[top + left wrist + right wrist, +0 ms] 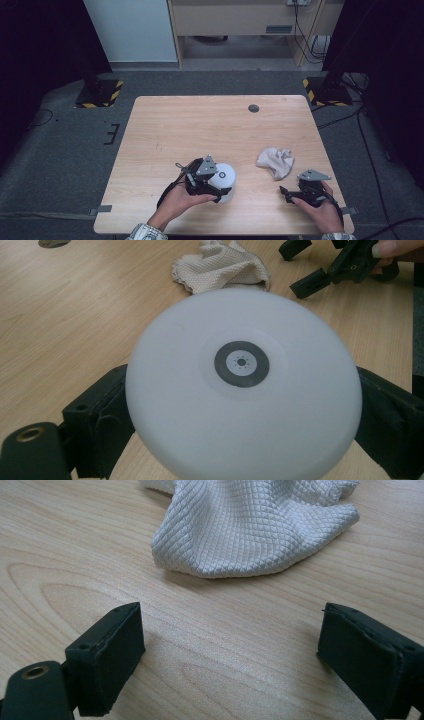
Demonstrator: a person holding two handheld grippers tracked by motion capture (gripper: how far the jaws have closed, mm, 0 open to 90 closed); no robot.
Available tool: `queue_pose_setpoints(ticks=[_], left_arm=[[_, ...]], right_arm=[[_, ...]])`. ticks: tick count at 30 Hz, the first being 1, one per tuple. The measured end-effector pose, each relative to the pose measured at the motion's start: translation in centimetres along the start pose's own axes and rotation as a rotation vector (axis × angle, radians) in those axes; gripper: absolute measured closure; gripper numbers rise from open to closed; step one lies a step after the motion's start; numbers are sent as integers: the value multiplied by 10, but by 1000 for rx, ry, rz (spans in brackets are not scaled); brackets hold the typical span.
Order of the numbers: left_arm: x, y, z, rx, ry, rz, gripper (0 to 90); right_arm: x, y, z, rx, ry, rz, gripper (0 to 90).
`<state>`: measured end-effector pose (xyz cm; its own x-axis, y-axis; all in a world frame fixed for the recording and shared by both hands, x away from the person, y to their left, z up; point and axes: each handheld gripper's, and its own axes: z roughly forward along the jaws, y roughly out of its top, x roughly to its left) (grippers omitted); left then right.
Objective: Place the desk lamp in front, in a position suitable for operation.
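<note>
So I am gripping the white cylinder [223, 181] with my left gripper [212, 186], its two jaws pressing against the rounded sides, and I am holding it near the front edge of the wooden table [200, 125]. My right gripper [292, 196] is hanging with its jaws spread wide and nothing between them, pointing at the cloth [275, 161], which is lying crumpled to the right of the cylinder and just beyond my right gripper.

As I am judging it, the work is only beginning: the cylinder is secured, but the cloth is not yet picked up and no wiping is under way.

The cylinder is looking smooth and matte, its flat round face [242, 385] bearing a small dark ring [241, 363] at the centre. The cloth is showing a fine diamond weave, soft and off-white, bunching into loose folds. The table beneath is pale, grained wood.
</note>
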<state>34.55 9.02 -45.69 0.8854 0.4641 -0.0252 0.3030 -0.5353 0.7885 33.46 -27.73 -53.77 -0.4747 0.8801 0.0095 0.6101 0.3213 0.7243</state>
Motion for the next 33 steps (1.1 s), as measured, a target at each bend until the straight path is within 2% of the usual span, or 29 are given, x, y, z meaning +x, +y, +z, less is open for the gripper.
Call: queue_pose_setpoints(ticks=[5,9,19,30,33], left_arm=[[0,-1,1,-10,-2,-4,71],[2,-2,1,-11,11,-28,5],[2,-7,0,-25,16,-20,5],[3,-14,-1,-50,2,-35,9],[3,-18,0,-36,3,-34,7]], right_arm=[[0,0,0,-1,0,1,116],[0,0,0,0,1,2,115],[0,0,0,2,2,0,115],[1,0,0,2,1,0,113],[1,0,0,2,1,0,113]])
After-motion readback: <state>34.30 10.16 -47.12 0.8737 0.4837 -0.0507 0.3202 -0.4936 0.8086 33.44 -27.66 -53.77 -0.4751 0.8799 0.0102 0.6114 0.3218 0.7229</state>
